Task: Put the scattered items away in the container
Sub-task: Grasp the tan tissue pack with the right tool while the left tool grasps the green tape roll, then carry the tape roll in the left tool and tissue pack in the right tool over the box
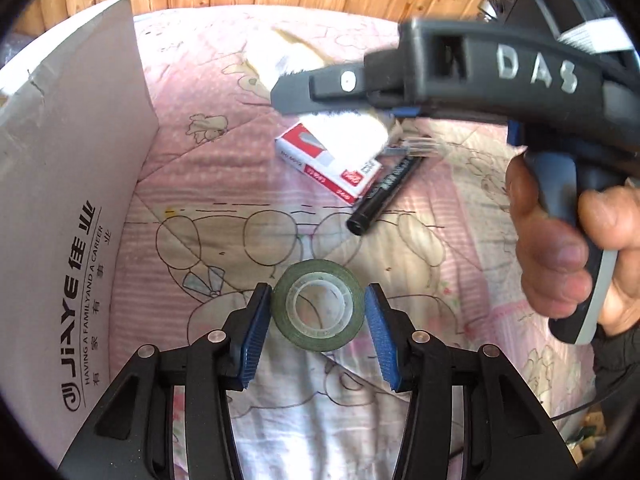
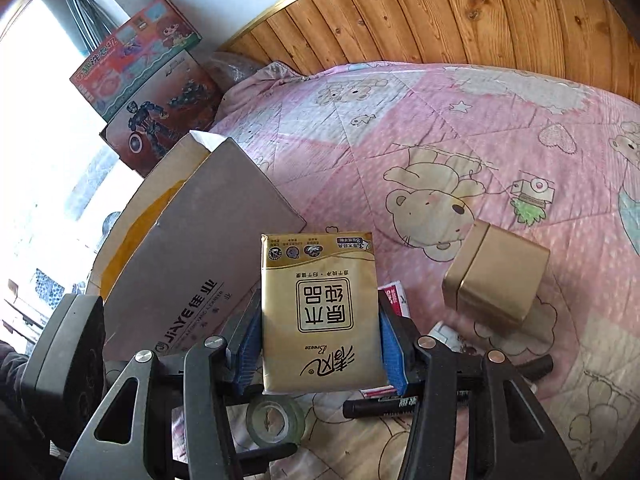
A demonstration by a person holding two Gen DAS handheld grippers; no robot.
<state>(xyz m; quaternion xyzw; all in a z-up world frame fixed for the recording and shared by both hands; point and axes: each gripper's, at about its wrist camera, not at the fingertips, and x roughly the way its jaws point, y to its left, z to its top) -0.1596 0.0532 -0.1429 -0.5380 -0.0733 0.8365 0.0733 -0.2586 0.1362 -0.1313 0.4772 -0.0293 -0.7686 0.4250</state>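
My left gripper (image 1: 318,320) is open, its blue pads either side of a green tape roll (image 1: 319,305) lying flat on the pink quilt; the roll also shows in the right wrist view (image 2: 275,420). My right gripper (image 2: 320,338) is shut on a gold tissue pack (image 2: 320,312) and holds it above the quilt; it appears from the side in the left wrist view (image 1: 320,88). A red-and-white staple box (image 1: 320,160) and a black marker (image 1: 384,192) lie beyond the tape. The grey cardboard box (image 1: 68,184) stands at the left, and shows in the right view (image 2: 192,256).
A gold tin (image 2: 494,280) lies on the quilt at the right. Toy boxes (image 2: 148,80) stand beyond the cardboard box near the window. A wooden headboard (image 2: 460,12) bounds the far side of the bed. The quilt (image 2: 440,128) stretches out past the items.
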